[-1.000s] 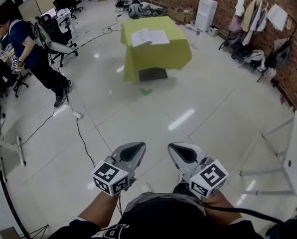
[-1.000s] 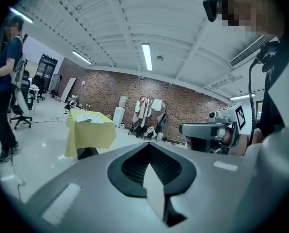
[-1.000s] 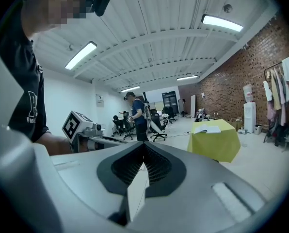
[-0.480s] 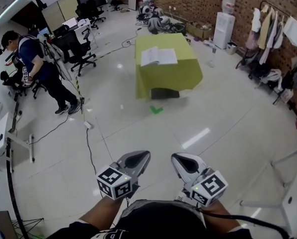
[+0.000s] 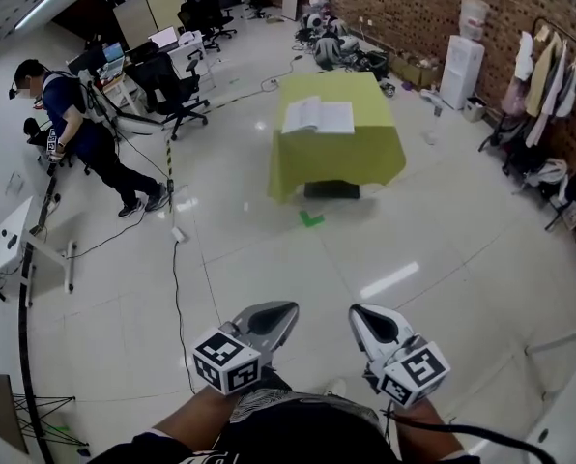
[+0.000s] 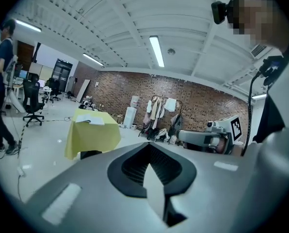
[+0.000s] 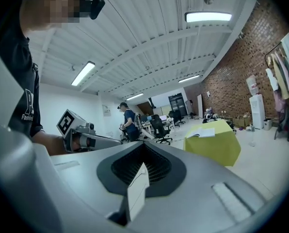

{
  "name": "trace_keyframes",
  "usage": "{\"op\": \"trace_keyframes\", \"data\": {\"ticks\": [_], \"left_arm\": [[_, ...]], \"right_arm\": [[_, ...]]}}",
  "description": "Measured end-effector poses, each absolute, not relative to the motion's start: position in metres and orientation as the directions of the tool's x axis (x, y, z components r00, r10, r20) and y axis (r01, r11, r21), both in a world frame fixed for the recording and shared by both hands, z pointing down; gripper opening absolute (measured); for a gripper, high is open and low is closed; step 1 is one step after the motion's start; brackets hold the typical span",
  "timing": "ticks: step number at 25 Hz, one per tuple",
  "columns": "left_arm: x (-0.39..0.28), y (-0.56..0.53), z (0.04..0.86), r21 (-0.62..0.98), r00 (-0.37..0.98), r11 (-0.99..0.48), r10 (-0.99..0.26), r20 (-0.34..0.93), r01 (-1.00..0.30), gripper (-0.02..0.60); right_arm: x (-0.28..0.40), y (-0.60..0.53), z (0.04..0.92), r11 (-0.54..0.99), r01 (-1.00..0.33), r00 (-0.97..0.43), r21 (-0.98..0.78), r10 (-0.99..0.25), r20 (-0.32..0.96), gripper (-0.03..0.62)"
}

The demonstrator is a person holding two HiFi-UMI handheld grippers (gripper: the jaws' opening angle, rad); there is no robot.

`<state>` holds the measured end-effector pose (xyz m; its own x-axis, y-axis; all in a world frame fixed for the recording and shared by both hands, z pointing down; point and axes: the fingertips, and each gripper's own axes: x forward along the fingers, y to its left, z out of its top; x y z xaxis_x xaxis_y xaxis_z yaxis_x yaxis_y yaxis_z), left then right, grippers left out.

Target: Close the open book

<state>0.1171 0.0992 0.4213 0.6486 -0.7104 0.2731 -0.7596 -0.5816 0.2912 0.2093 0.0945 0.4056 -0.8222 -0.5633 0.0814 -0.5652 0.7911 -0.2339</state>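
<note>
The open book lies flat on a table draped in yellow-green cloth, far ahead across the tiled floor. It also shows small in the left gripper view, book on the cloth, and in the right gripper view, book on the cloth. My left gripper and right gripper are held side by side near my body, both pointing toward the table and far from it. Each has its jaws together with nothing between them, as the left gripper and right gripper views show.
A person stands at the left near office chairs and desks. A cable runs over the floor ahead of me. A green floor mark lies before the table. A clothes rack and water dispenser line the brick wall.
The table with the book has grown larger and shifted right and lower in the head view as I walk toward it. Both grippers stay shut and side by side.
</note>
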Motion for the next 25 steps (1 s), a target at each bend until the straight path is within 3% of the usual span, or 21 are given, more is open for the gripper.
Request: {"op": "trace_keyframes", "data": {"ticks": [14,25], "left_arm": [[0.097,0.021,0.437,0.317,0.705,-0.631,-0.655,0.270,-0.708,0.007],[-0.038,-0.088,0.423,0.302,0.740,-0.677,-0.637,0.218,-0.672,0.007]], "right_arm": [[0.182,0.029,0.421,0.753,-0.619,-0.784,-0.222,-0.611,0.114,0.006],[0.045,-0.067,0.409,0.727,-0.662,-0.749,-0.181,-0.642,0.162,0.006]]}}
